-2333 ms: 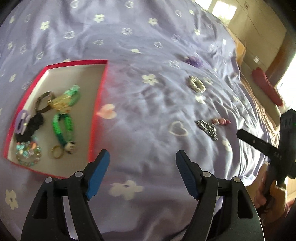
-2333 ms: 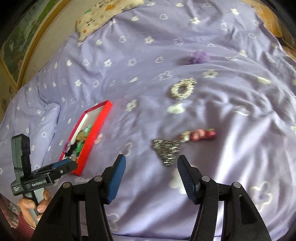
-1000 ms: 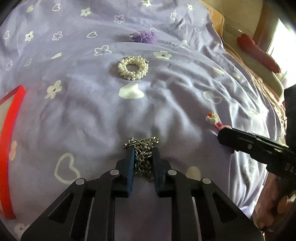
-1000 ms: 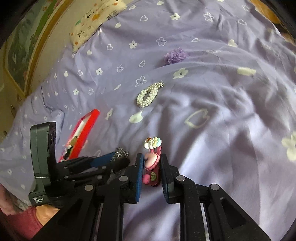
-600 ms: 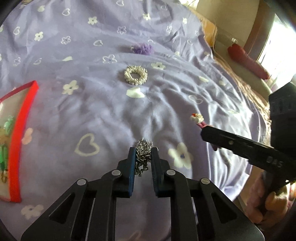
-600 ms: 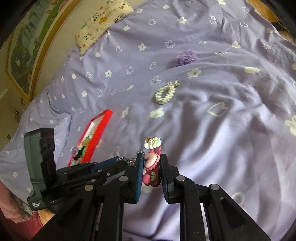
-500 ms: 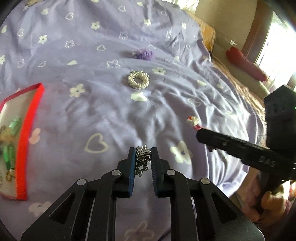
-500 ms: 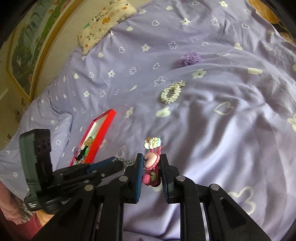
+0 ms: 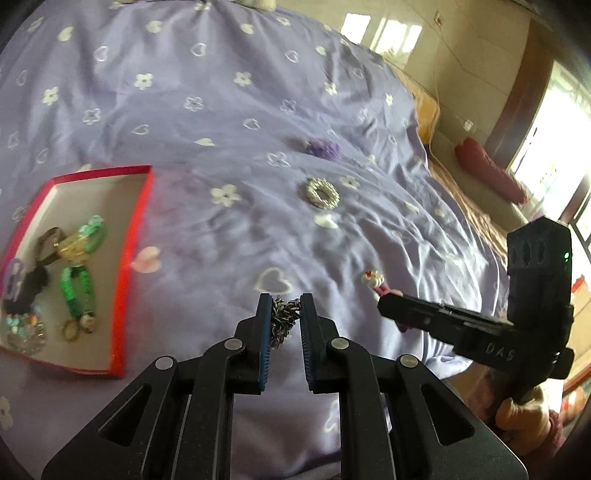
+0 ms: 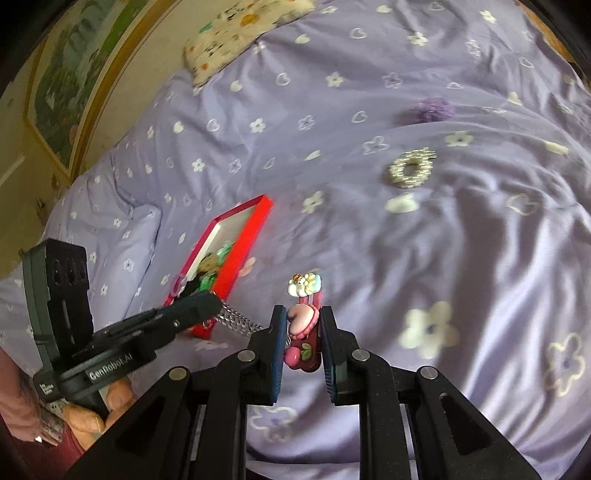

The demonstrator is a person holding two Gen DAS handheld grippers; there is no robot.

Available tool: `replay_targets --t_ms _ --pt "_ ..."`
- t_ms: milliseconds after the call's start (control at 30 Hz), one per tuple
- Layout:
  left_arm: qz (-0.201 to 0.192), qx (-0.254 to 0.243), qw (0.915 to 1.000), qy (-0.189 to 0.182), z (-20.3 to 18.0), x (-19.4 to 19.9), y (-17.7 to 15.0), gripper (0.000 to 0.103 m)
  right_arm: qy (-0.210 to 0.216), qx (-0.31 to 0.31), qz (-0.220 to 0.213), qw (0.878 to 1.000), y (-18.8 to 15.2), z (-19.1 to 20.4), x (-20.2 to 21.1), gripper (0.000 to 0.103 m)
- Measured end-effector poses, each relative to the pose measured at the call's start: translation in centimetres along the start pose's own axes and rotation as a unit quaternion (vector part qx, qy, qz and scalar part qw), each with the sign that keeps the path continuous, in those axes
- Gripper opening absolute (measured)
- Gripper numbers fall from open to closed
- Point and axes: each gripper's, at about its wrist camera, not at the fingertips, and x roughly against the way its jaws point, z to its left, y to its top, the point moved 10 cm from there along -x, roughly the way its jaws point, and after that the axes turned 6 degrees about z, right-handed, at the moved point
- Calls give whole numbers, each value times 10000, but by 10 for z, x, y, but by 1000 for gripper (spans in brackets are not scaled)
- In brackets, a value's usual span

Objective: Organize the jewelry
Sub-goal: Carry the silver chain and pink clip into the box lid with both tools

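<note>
My left gripper is shut on a bunched silver chain, lifted above the lilac bedspread. The same chain dangles from that gripper in the right wrist view. My right gripper is shut on a pink hair clip with a white charm at its tip; its tip pokes out past the right gripper in the left wrist view. A red box with a white inside lies to the left, holding green beads, a gold piece, a black tie and other jewelry.
A pearl ring-shaped scrunchie and a purple fluffy tie lie farther out on the bedspread. A patterned pillow sits at the far edge. The bed's right edge drops to a floor with a red cushion.
Both grippers have risen off the bedspread with the chain and the clip and swung left; the red box has come fully into the left wrist view.
</note>
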Motion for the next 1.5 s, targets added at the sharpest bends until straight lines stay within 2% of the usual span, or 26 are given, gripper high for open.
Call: replay_targets --t_ms 400,833,1200,1500 --pt "-398 363 9985 126 52 47 3 13 144 435 220 9987 -2 60 -31 18" --pt "-780 778 9926 519 123 92 14 13 386 748 466 9954 3 111 -70 18" --pt "-788 1113 9872 827 183 94 14 13 546 1000 705 9910 9 152 -118 18" --pt "-673 1314 9845 949 222 76 13 13 500 1121 922 9881 15 168 -160 18"
